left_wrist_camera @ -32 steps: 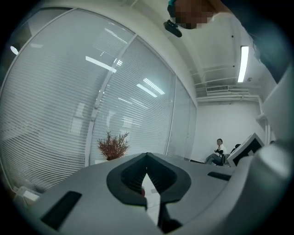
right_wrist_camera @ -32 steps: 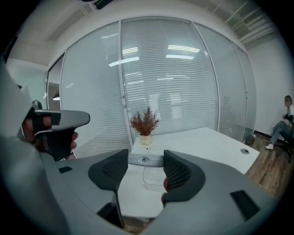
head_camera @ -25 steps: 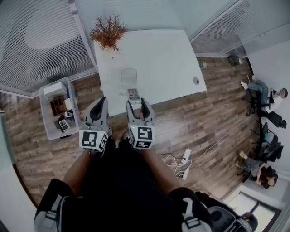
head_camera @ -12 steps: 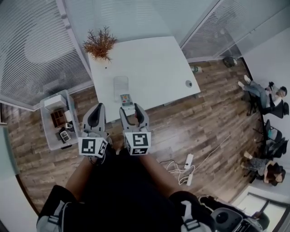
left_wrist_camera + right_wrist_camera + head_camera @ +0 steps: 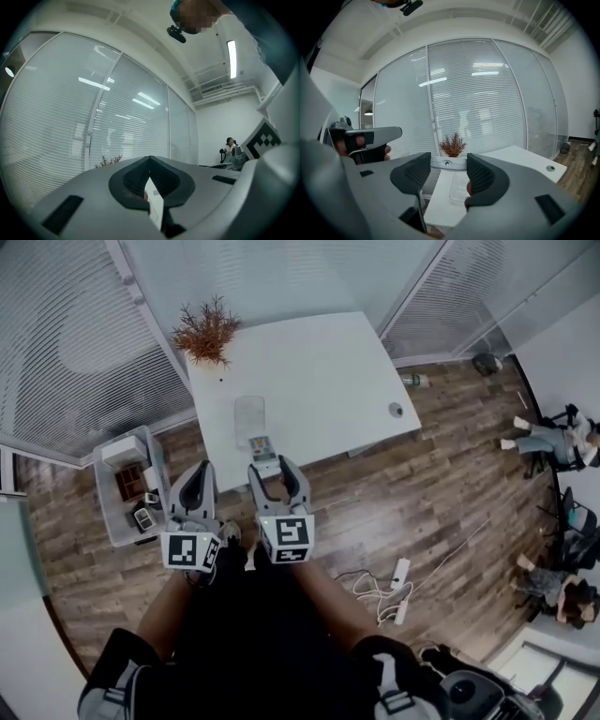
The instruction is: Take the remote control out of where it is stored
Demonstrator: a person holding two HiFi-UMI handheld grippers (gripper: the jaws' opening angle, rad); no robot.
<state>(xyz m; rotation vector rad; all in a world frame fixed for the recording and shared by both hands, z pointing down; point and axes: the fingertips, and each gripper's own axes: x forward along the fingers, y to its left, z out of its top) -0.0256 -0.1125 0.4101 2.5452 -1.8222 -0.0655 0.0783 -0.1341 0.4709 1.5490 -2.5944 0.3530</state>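
Right gripper (image 5: 273,470) is spread and empty, just short of the table (image 5: 319,371). Beside it, the left gripper (image 5: 199,476) is pressed together on nothing. Straight ahead of the right jaws lies the remote control (image 5: 261,445), at the near end of a clear tray (image 5: 249,414); whether it sits inside, I cannot tell. Reaching, pinching and lifting are all left to do.

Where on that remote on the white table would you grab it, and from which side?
Probably its near end, pinched across the narrow width, coming in over the front edge of the table: the remote lies flat by that edge, pointing lengthwise at the person.
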